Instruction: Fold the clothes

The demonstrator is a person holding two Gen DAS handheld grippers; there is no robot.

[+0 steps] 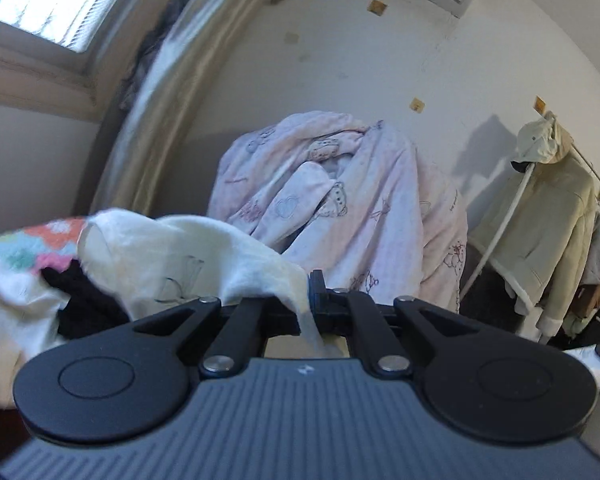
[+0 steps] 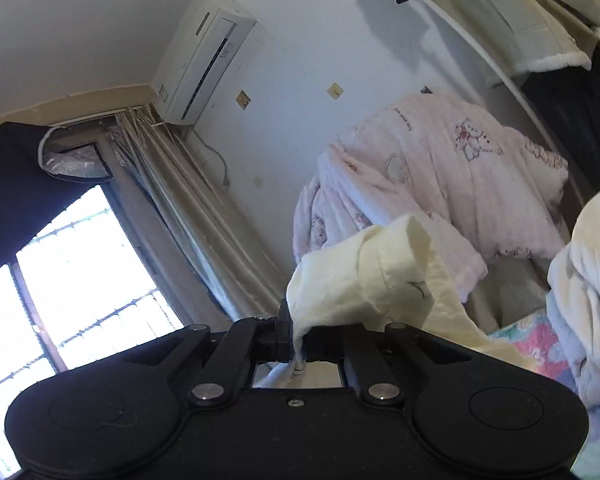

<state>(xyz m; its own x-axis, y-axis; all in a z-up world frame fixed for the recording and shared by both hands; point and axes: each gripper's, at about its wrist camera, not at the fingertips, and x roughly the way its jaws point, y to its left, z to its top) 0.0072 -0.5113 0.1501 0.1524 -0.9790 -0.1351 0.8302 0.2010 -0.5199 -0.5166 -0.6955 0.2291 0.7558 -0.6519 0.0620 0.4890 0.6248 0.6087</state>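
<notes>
Both claws pinch one cream garment. From the left gripper (image 1: 306, 312) the cream garment (image 1: 188, 256) trails leftward; from the right gripper (image 2: 296, 336) it runs rightward. It hangs in front of the pink quilt (image 1: 340, 200), so its long axis likely spans between the hands.

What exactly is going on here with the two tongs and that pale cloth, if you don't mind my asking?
A person is folding clothes with handheld tongs. The left tongs are shut on an edge of a cream garment, and the right tongs are shut on cream fabric too, probably the same piece, held up in the air. Behind it a pink quilt is heaped against the wall, and a beige jacket hangs on a rack. No fold is visible yet.
</notes>
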